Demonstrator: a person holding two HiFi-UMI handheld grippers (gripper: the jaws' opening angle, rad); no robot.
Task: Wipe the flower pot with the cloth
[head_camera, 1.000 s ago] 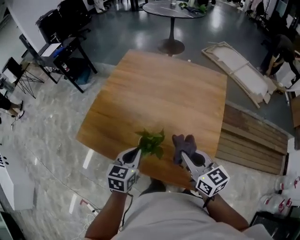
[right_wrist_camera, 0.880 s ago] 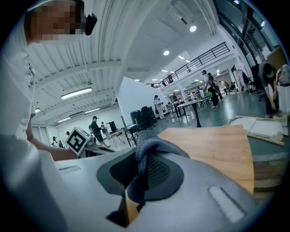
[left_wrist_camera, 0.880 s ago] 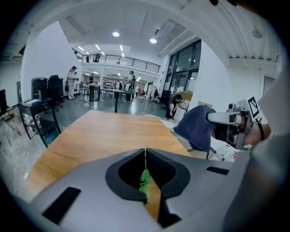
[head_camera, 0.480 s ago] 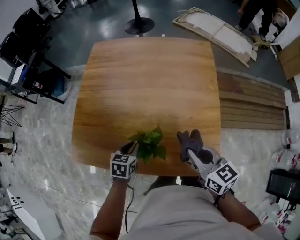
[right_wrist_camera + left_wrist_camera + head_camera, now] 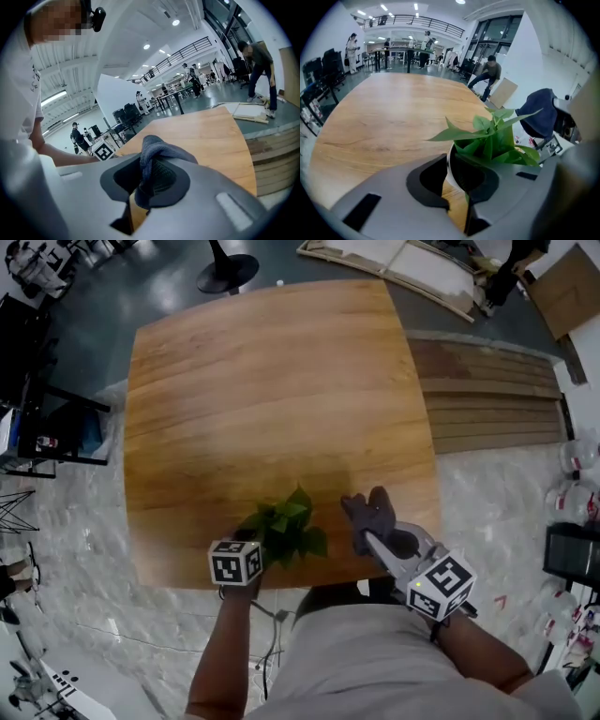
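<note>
A small white flower pot point(image 5: 449, 169) with a green leafy plant point(image 5: 283, 525) stands near the front edge of the wooden table point(image 5: 272, 399). My left gripper point(image 5: 257, 540) is shut on the pot, whose rim sits between the jaws point(image 5: 457, 187). In the head view the leaves hide the pot itself. My right gripper point(image 5: 377, 542) is shut on a dark blue-grey cloth point(image 5: 367, 514), held just right of the plant and apart from it. The cloth point(image 5: 157, 157) bunches up between the right gripper's point(image 5: 147, 187) jaws and also shows at the right of the left gripper view point(image 5: 541, 112).
Wooden planks point(image 5: 492, 395) and flat boards point(image 5: 394, 259) lie on the floor right of and beyond the table. A round pedestal table base point(image 5: 228, 268) stands at the far side, dark racks point(image 5: 28, 381) at the left. People stand and work in the background hall.
The head view has swung, so the whole table top now shows. Both grippers stay at the near edge, the left on the pot and the right holding the cloth beside it.
</note>
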